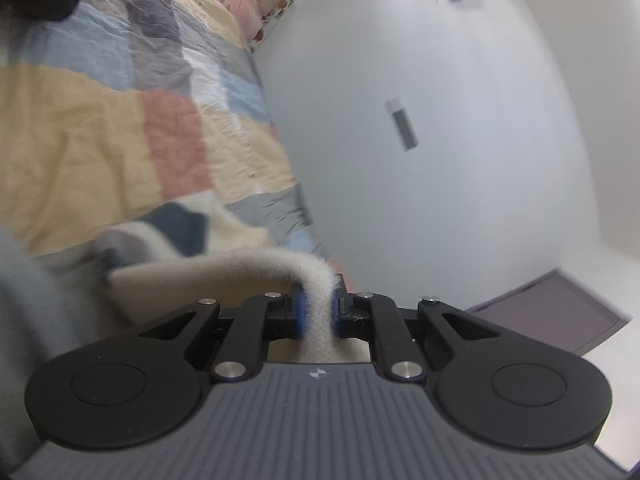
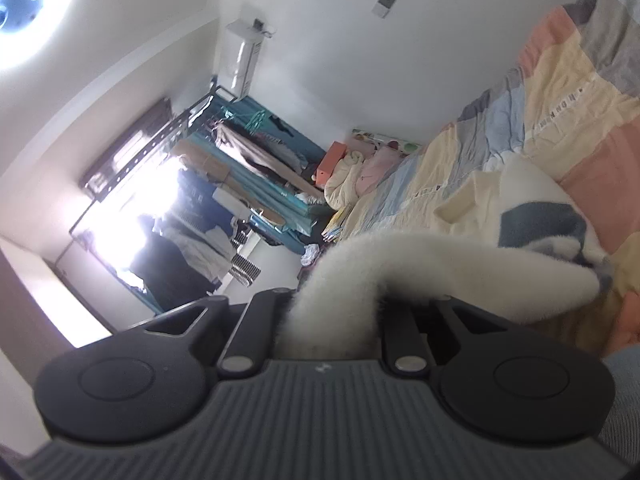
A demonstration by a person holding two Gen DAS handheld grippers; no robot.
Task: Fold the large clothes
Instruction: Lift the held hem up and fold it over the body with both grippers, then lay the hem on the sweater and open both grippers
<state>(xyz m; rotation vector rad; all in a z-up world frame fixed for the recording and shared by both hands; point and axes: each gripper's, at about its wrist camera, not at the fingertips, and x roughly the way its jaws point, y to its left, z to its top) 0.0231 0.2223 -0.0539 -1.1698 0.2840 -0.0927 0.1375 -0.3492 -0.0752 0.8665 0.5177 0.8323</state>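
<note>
both grippers pinch the fuzzy cream garment (image 1: 316,280), which trails onto the patchwork quilt (image 1: 100,120): the left gripper (image 1: 319,312) has fabric pressed between blue pads, the right gripper (image 2: 332,320) is wrapped in it. pillows (image 2: 360,168) and a cluttered clothes rack (image 2: 240,160) crowd the far end; bare wall (image 1: 440,120) beside the bed edge.

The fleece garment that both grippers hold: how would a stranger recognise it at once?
Find the bed with the patchwork quilt of pastel squares. The fleece garment lies across it, stretched between the left gripper and the right gripper. Unlike the thin, crinkled quilt, it is fuzzy and cream-white, with a dark blue patch.
</note>
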